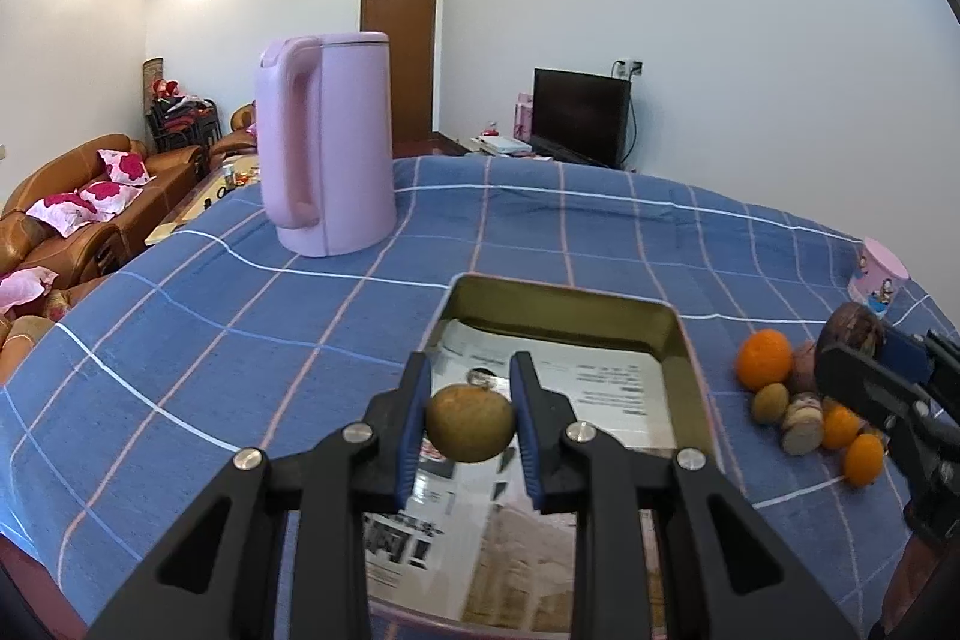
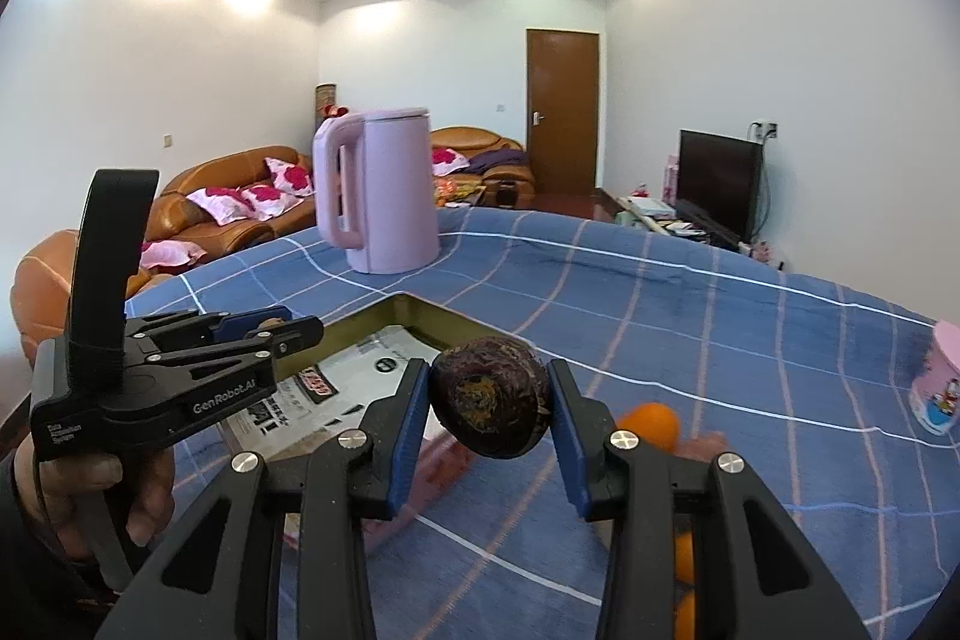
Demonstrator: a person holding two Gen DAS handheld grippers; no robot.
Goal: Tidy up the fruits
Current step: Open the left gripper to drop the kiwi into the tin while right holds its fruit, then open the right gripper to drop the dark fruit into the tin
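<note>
Blue checked cloth covers the bench (image 1: pixel 210 340); living room behind it.

Left hand-held gripper (image 1: pixel 471 409): blue pads clamped on a small yellow-green fruit (image 1: pixel 471 421), held above the near half of the metal tray (image 1: pixel 675 334). Tray is lined with printed paper (image 1: pixel 600 388); text too distorted to read from this side.

Right hand-held gripper (image 2: pixel 489 403): clamped on a dark purple-brown fruit (image 2: pixel 492 394), round scar facing the camera, held off the cloth just right of the tray's near corner. Below and right of it, an orange (image 2: pixel 651 424) on the cloth, partly hidden by the finger.

From the left wrist view, off to the right of the tray: loose fruit pile on the cloth, made up of a large orange (image 1: pixel 763 359), a small green-brown fruit (image 1: pixel 770 402), a cut pale piece (image 1: pixel 801 424) and two small oranges (image 1: pixel 840 427) (image 1: pixel 863 459). The right unit sits just beyond and over them with the dark fruit.

Writing: the left unit's body, seen from the right wrist view, reads "GenRobot.AI" (image 2: pixel 225 397), with small print on the handle that I can't resolve. A bare hand (image 2: pixel 90 484) grips that handle.

Further ahead: pink kettle (image 1: pixel 327 142) upright on the cloth, handle toward the camera, well apart from the tray. Far right edge: pink cartoon-print cup (image 1: pixel 877 274).

Beyond the bench: brown leather sofas (image 1: pixel 78 202) with pink floral cushions, dark TV (image 1: pixel 579 115), brown door (image 1: pixel 398 58).
</note>
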